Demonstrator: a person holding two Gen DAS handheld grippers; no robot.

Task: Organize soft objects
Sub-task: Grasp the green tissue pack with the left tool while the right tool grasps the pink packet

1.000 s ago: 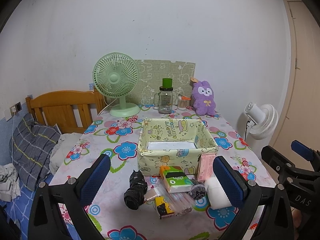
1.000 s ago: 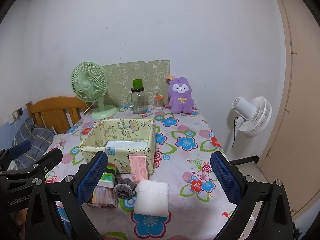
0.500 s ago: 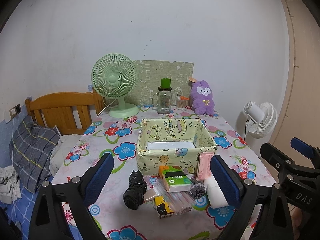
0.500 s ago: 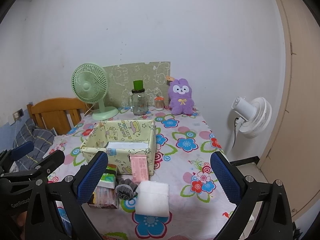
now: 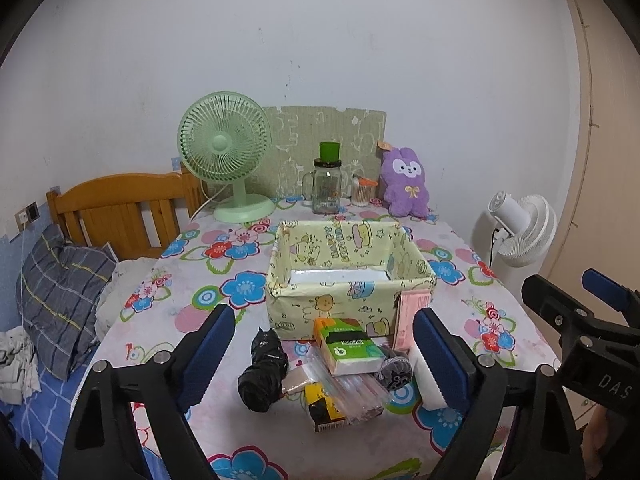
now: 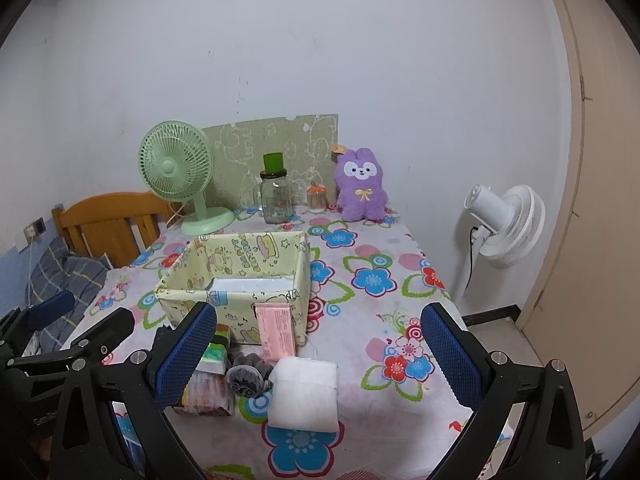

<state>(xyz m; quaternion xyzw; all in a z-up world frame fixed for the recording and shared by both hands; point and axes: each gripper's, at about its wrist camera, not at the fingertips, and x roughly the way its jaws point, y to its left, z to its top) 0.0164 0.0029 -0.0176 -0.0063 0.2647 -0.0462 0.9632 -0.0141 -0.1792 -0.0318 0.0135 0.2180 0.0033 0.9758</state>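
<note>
Left wrist: left gripper (image 5: pixel 322 354) (jaws closing, nothing held) frames the tissue pack (image 5: pixel 349 347) lying below.

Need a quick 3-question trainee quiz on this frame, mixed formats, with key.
1. True or false: the pink packet leans against the outside of the yellow fabric box.
2. Multiple choice: what sits at the far right of the table's back edge? A) purple plush rabbit B) green desk fan C) glass jar
3. Fill in: neither the left tongs nor the right tongs hold anything; both are ____.

Key: 1 true; 2 A; 3 open. The left tongs' jaws have just been closing a little, with nothing pressed between them.
</note>
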